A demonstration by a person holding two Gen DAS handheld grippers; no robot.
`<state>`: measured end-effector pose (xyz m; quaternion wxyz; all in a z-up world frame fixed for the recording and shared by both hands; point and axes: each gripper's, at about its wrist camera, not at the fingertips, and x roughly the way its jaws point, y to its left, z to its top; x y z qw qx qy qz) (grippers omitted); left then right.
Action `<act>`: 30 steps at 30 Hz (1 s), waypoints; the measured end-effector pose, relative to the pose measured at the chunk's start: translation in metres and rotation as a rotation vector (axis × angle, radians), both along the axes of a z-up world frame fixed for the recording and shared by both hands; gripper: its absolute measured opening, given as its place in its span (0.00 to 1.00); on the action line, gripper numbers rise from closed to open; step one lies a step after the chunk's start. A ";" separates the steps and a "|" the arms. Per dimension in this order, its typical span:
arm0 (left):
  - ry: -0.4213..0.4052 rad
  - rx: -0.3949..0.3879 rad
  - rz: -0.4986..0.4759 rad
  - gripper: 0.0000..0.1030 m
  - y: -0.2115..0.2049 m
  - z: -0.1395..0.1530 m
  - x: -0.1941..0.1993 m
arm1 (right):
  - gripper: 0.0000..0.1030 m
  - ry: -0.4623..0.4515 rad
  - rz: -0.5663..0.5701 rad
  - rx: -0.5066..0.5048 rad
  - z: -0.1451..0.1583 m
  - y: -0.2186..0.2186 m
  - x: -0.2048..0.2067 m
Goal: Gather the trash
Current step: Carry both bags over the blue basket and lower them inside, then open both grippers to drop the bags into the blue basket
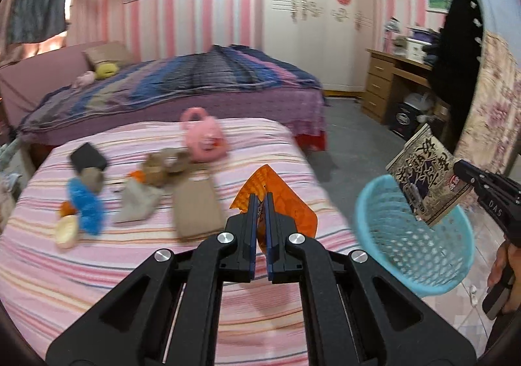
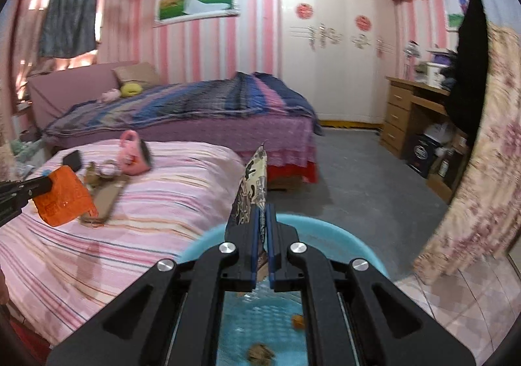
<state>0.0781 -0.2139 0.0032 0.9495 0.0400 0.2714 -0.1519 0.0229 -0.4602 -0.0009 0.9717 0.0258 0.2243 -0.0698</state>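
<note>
Left wrist view. Left gripper (image 1: 259,203) clamped narrow on an orange wrapper (image 1: 276,200), pinched near its lower middle, free corners flaring toward 12 and 3 o'clock. Thin crinkly film by the look of it: light, limp, probably slick, likely to flutter or slide out under a quick swing, so best pinched deep across a fold rather than at an edge. Hanging above the striped bed (image 1: 97,268). At 3 o'clock, a blue mesh basket (image 1: 420,281), standing beside the bed's edge, mouth open and tilted this way. Above its rim at 2 o'clock, right gripper (image 1: 457,167) shut on a printed snack bag (image 1: 423,180), gripped at one corner. Blurred soft items and scraps at 10 o'clock on the bed, a pink toy bag (image 1: 203,135) at 12; none near the wrapper's route. Open air between wrapper and basket, only the bed's corner below.

Right wrist view. Right gripper (image 2: 262,213) closed tight on the printed snack bag (image 2: 254,183), seen edge-on, standing up toward 12 o'clock; flat, stiffer than the wrapper, still light. Blue mesh basket (image 2: 325,232) directly beneath at 6 o'clock, scraps already on its bottom. Wide mouth, low wall, generous margin for a drop. Left gripper (image 2: 49,184) at 9 o'clock, well apart, holding the orange wrapper (image 2: 65,200) over the striped bed (image 2: 146,219). Grey floor (image 2: 358,190) bare at 2 o'clock; flowered curtain (image 2: 482,170) near at 3 o'clock, the one thing to brush on a wide swing.
</note>
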 end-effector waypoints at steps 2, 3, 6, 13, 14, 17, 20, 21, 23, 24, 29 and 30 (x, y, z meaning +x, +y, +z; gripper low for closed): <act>0.006 0.006 -0.036 0.02 -0.027 -0.004 0.003 | 0.04 0.015 -0.031 -0.009 -0.004 -0.016 -0.006; 0.006 0.008 -0.055 0.02 -0.038 -0.006 0.003 | 0.04 0.018 -0.041 -0.010 -0.005 -0.022 -0.008; 0.009 0.015 -0.103 0.02 -0.068 -0.011 0.003 | 0.04 0.031 -0.075 -0.001 -0.012 -0.048 -0.016; 0.022 0.017 -0.196 0.03 -0.133 -0.021 0.006 | 0.04 0.048 -0.120 0.033 -0.023 -0.075 -0.018; 0.029 0.023 -0.202 0.03 -0.141 -0.024 0.007 | 0.04 0.050 -0.124 0.035 -0.024 -0.078 -0.019; 0.053 0.039 -0.211 0.03 -0.153 -0.035 0.012 | 0.04 0.060 -0.129 0.041 -0.029 -0.083 -0.020; 0.083 0.051 -0.220 0.07 -0.156 -0.050 0.018 | 0.04 0.076 -0.128 0.031 -0.032 -0.082 -0.020; 0.094 0.059 -0.219 0.17 -0.155 -0.055 0.020 | 0.04 0.079 -0.128 0.027 -0.032 -0.082 -0.020; 0.101 0.064 -0.190 0.44 -0.149 -0.060 0.023 | 0.04 0.084 -0.127 0.029 -0.034 -0.082 -0.020; 0.097 0.062 -0.177 0.58 -0.143 -0.061 0.025 | 0.04 0.085 -0.127 0.030 -0.034 -0.082 -0.020; 0.073 0.066 -0.114 0.73 -0.112 -0.057 0.033 | 0.05 0.100 -0.121 0.040 -0.038 -0.079 -0.014; 0.060 0.068 -0.093 0.77 -0.102 -0.055 0.033 | 0.05 0.106 -0.118 0.041 -0.039 -0.077 -0.012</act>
